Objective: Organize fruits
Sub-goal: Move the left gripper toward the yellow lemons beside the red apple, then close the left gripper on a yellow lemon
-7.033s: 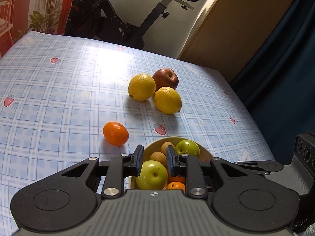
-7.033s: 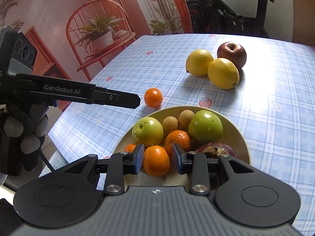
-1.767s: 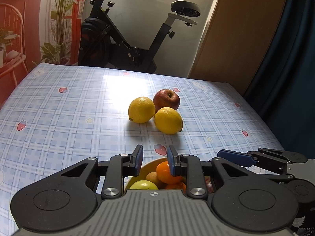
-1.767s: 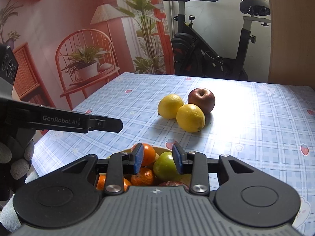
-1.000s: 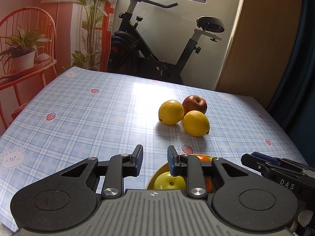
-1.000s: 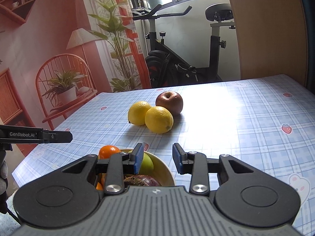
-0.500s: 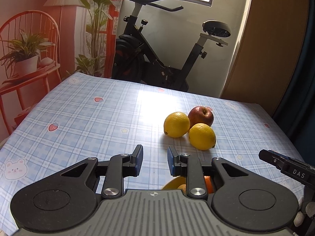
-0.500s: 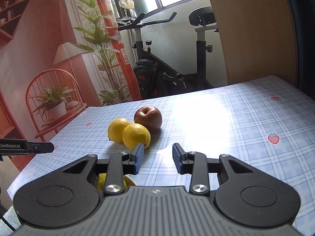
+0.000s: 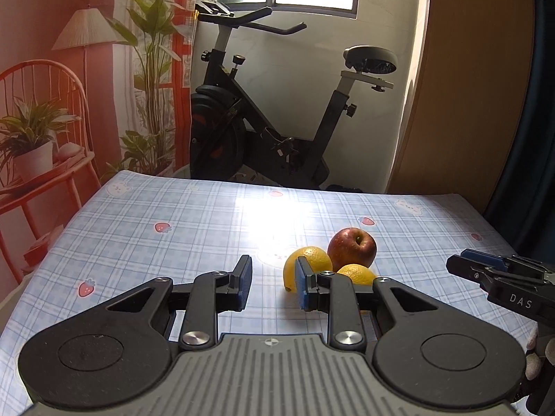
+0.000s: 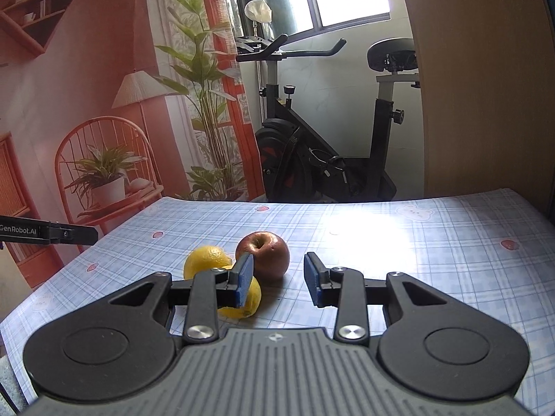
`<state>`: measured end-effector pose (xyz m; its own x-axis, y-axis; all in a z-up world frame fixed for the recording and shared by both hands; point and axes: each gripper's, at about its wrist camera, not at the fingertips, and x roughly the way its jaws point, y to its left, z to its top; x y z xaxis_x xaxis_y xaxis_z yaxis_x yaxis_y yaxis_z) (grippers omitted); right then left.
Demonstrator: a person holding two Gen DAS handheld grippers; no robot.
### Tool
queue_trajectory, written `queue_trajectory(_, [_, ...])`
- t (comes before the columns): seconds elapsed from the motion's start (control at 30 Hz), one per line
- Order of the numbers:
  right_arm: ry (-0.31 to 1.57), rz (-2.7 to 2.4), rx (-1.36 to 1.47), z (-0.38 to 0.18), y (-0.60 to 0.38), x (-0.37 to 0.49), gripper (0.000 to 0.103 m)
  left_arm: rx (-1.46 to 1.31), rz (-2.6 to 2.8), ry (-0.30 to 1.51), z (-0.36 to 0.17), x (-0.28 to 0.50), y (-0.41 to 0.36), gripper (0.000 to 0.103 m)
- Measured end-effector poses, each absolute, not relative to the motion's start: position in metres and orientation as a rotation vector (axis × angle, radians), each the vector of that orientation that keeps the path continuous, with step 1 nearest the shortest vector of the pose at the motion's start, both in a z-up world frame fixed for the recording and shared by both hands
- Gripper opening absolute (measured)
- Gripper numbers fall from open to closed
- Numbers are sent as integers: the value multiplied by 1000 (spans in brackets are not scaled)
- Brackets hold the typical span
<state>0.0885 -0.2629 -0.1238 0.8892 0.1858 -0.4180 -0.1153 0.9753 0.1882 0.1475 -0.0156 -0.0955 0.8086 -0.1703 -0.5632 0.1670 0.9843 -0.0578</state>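
Both of your tongs are empty: the left gripper (image 9: pixel 272 277) shows only a narrow gap between its blue pads, and the right gripper (image 10: pixel 279 270) stands a little wider, with nothing pinched in either. The fruit left to sort sits in a tight cluster on the table (image 9: pixel 173 242), ahead of both tools. A red apple (image 9: pixel 352 248) is at the back and two lemons are in front of it, the far lemon (image 9: pixel 312 260) and the near lemon (image 9: pixel 357 272), all touching or nearly so. The apple looks firm, smooth and glossy, so it will probably slip if you grip it off-centre; take it across its widest part. The lemons have a dimpled, matte rind that should grip better, but their oval shape means you should take them across the short waist, not the pointed ends. All three are round and will likely roll on the slick plaid cloth if nudged.
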Motion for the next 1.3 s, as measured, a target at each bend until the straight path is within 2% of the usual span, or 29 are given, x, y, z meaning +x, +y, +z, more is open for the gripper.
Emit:
queue_trajectory(0.3, [509,238,136,-154,-261,125,38,22,-253,690,-116,193,-38,28])
queue_trajectory(0.43, [550,298,144,-166,-258,130,45,18,-285,733,-127,207,-47,28])
queue_trajectory(0.83, [607,392,90,-194,-243,145,50,-54,-362,827,-150,234,-66,30])
queue_trajectory(0.93, [619,400,89,-197,-241,149,50,-55,-368,838,-153,238,-68,32])
queue_trajectory(1.07, [620,414,69,-198,-235,153,50,-57,-381,841,-157,243,-72,45])
queue_trajectory(1.3, [618,423,37,-200,-227,158,55,-47,-415,862,-162,246,-82,45])
